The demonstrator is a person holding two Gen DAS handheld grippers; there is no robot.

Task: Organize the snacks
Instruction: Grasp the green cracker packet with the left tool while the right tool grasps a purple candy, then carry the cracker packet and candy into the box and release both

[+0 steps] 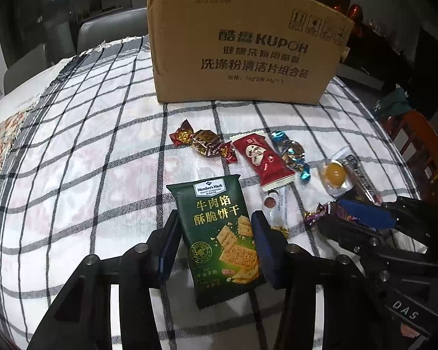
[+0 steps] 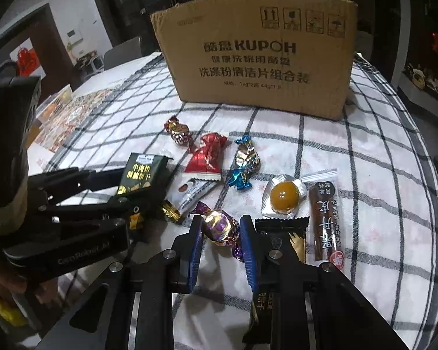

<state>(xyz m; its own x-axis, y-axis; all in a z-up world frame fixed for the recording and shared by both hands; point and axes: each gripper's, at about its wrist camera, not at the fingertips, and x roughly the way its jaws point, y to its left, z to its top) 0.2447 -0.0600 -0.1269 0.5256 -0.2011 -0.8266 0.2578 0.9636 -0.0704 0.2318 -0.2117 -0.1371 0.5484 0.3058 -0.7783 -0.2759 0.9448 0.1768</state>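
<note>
Cracker packet [image 1: 219, 239] between left tongs [image 1: 213, 250]

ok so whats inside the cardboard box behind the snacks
Cannot tell. Both wrist views show only the cardboard box's printed front wall and top edge; the inside is hidden. The snacks in view all lie outside it on the checked tablecloth.

Both tools wear the same kit: matte black angular frames, linkage arms pinned with round silver screw heads. On the left gripper [image 1: 216, 250] the fingers [image 1: 265, 250] carry dark blue ribbed pads. From the right wrist camera, its body at nine o'clock reads "GenRobot.AI" in pale lettering. The right gripper [image 2: 222, 250] shows brighter blue ridged pads [image 2: 249, 250] on black fingers. From the left wrist camera, its housing at four o'clock is stamped "DAS" in white.
</note>
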